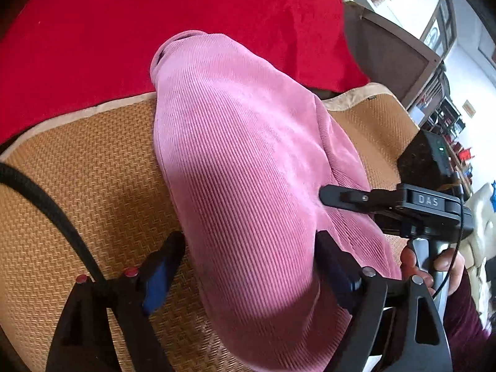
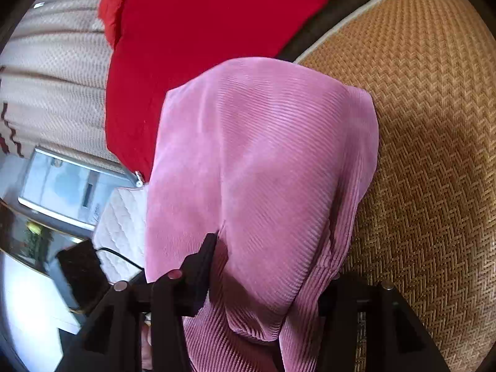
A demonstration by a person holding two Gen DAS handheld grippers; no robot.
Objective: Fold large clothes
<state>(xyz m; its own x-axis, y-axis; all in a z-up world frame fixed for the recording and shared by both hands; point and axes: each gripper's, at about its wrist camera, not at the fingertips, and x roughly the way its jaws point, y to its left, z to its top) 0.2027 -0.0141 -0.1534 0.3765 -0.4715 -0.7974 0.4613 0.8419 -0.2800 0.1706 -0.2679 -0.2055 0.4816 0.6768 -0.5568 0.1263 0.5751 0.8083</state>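
On the woven mat, the pink corduroy garment lies folded in a long strip, with the left gripper open wide around it and the right gripper pinching its edge, likely to fold it again.

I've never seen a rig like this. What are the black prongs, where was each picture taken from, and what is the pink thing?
No robot here: a person holds a two-finger gripper in each hand, each with a wide-angle camera looking forward. One picture is from the left gripper, the other from the right gripper; the black prongs at the bottom are their jaws. A pink corduroy garment lies on a woven mat, a red cloth behind it. The left jaws stand open on either side of the garment. The right jaws appear to pinch a fold of it; the left view also shows that gripper from the side, a hand on its handle.
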